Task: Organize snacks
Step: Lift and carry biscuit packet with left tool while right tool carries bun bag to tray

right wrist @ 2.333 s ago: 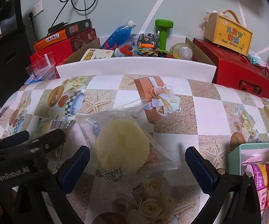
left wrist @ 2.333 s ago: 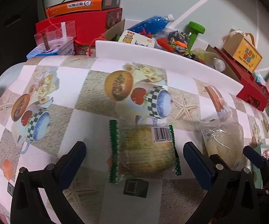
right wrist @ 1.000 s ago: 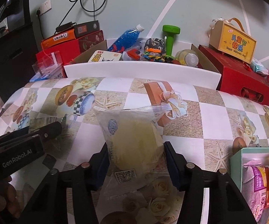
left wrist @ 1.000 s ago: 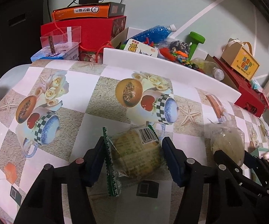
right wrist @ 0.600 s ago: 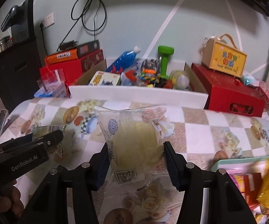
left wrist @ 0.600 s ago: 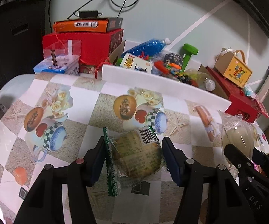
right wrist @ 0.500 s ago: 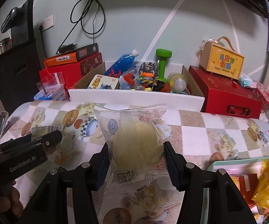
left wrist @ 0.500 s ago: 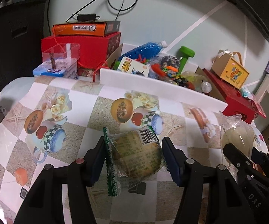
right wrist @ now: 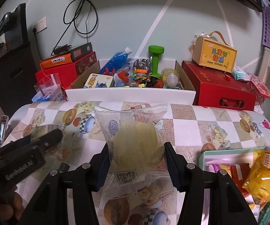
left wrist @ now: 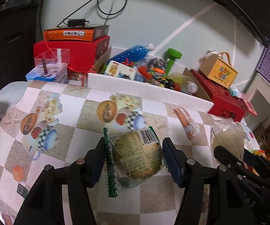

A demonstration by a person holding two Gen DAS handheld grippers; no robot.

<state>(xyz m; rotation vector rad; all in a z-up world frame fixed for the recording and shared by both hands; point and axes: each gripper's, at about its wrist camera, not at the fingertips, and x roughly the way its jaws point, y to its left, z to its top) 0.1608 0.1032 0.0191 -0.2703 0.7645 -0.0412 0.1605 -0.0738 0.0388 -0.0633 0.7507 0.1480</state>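
Green-edged bun pack (left wrist: 136, 157), barcode up, pinched between the blue pads of the left tongs (left wrist: 134, 161) and lifted clear of the table (left wrist: 75, 129). Tilted a touch, serrated green seam hanging down on the left side. Pale round cake in a clear wrapper (right wrist: 136, 142), QR label at the bottom, clamped the same way in the right tongs (right wrist: 136, 165), also held above the table, top seam upright. Both tongs closed down to snack width, pads pressing the wrapper sides. Right tongs visible from the left camera too, just right of the bun pack, with the pale cake poking up above them. Right of the clear-wrapped cake, at the near table corner: a teal tray (right wrist: 202, 155) stuffed with snacks, a yellow bag (right wrist: 260, 174) on top. Beyond the cake, at the far table edge: an open white box (right wrist: 129, 95) of toys, blue bottle (right wrist: 116, 60) and green dumbbell (right wrist: 155, 58) sticking out. Left of that box, stacked red and orange cartons (right wrist: 67, 65); right of it, a red gift box (right wrist: 219, 88) with a small yellow handled carton (right wrist: 215, 56) on top.
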